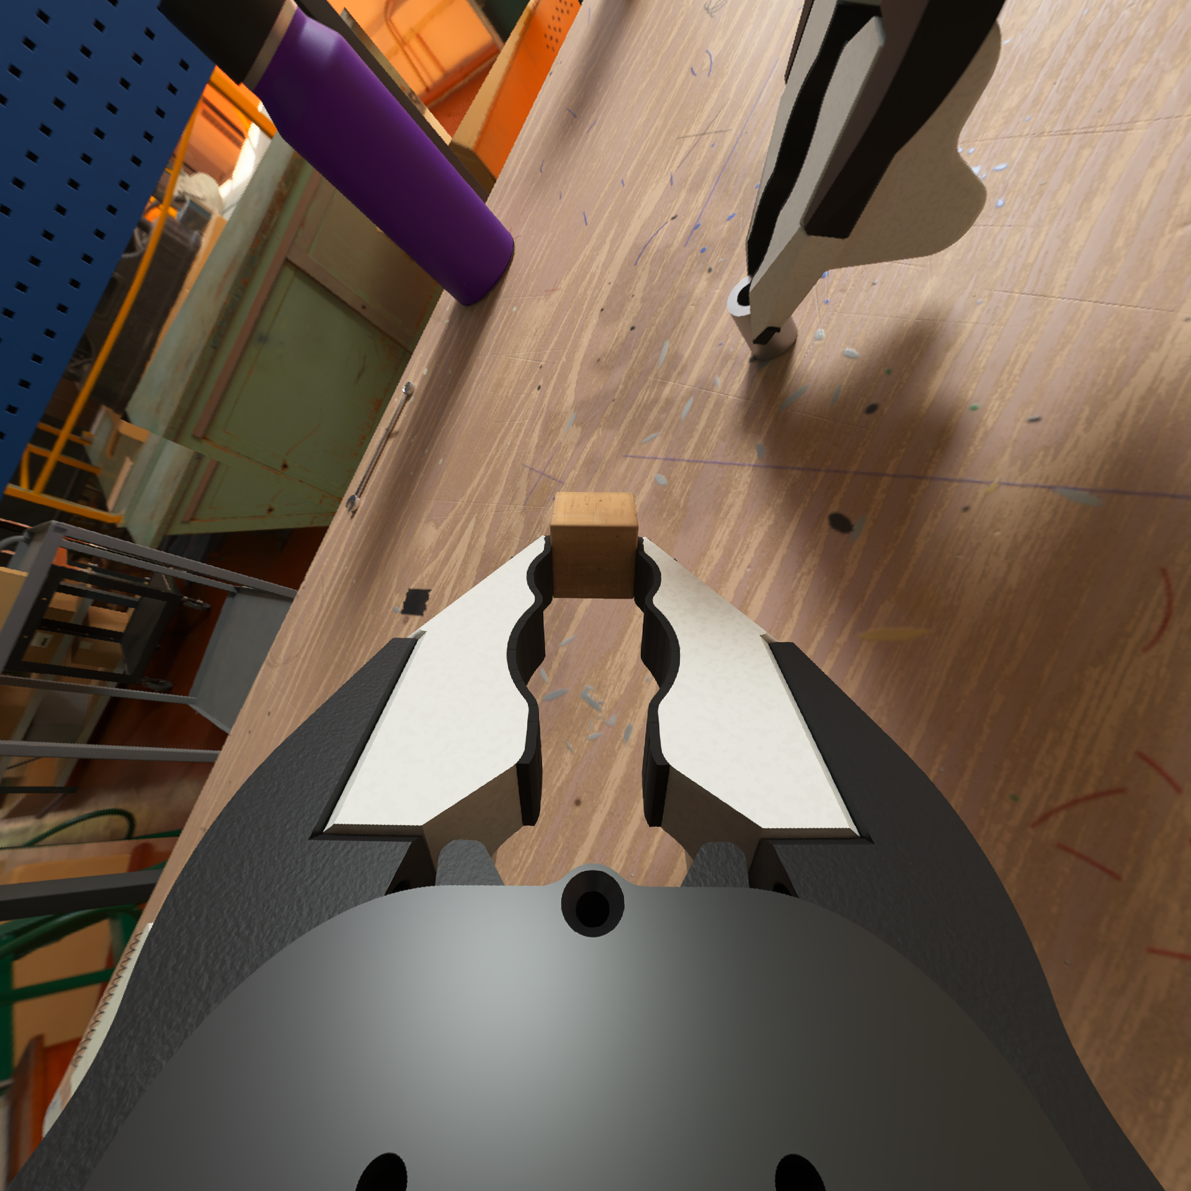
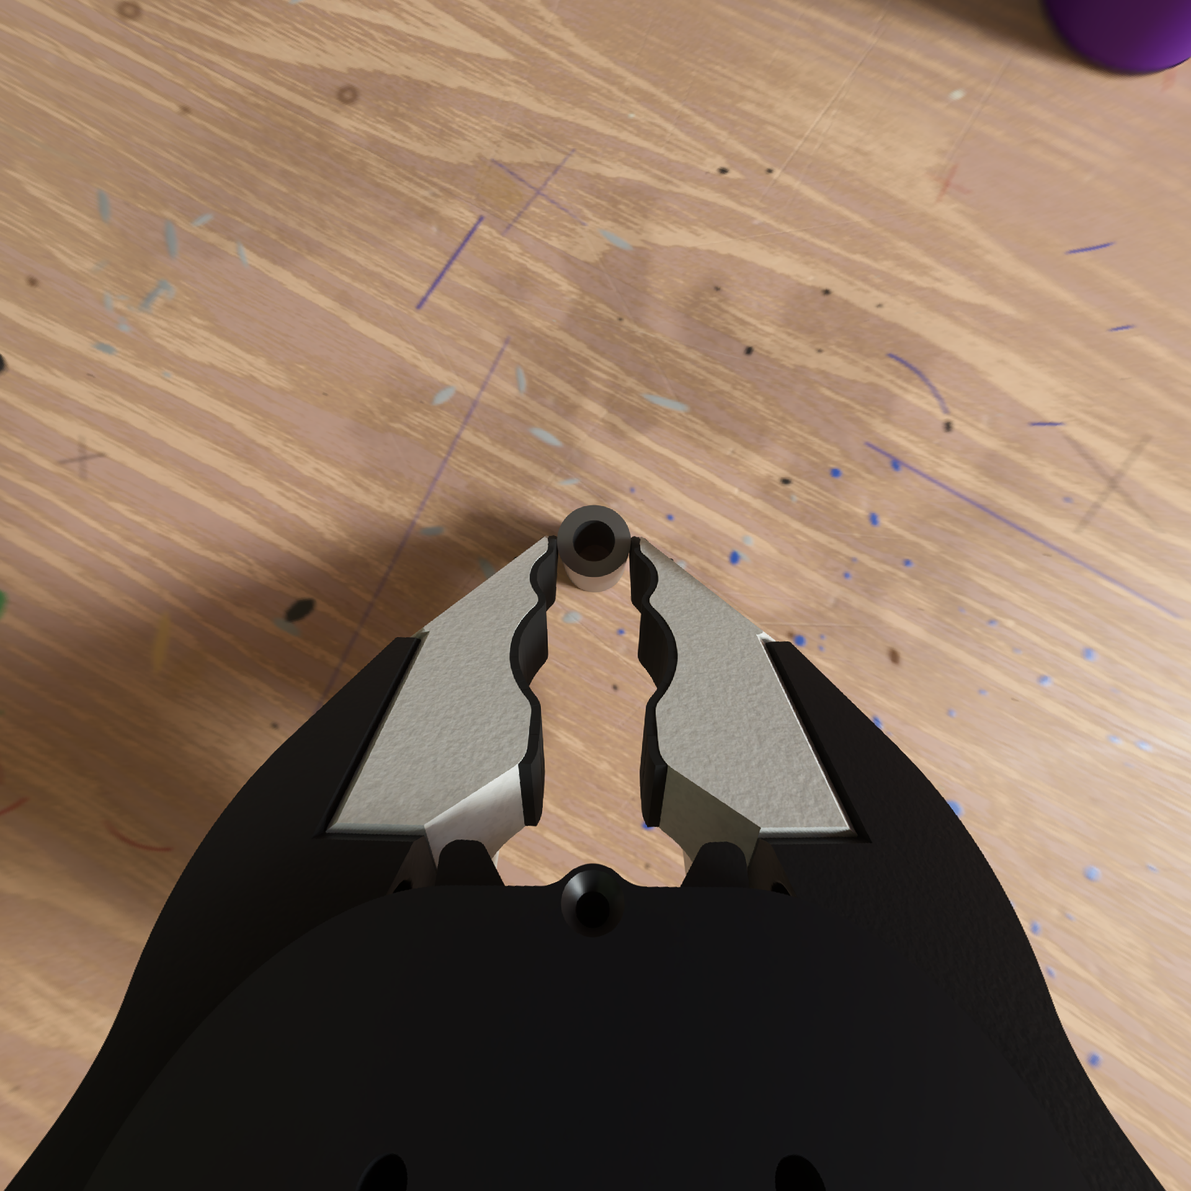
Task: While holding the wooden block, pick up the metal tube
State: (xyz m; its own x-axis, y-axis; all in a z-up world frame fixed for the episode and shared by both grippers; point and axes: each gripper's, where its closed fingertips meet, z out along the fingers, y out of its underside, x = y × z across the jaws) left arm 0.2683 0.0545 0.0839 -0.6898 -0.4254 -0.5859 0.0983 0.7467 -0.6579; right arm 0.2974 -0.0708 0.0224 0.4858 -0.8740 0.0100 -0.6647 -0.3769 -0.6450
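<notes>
My left gripper (image 1: 593, 559) pinches the wooden block (image 1: 593, 548) at its tips. My right gripper (image 2: 593, 559) points down at the table (image 2: 838, 258). The metal tube (image 2: 593, 544) stands upright between its tips, its hole facing me. Those jaws look closed on it.

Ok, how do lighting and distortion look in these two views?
Left wrist view: wide-angle bending of the table edge, a soft shadow under the right gripper. Right wrist view: its gripper body is near-black, shadow left of the metal tube; both sharp.
</notes>
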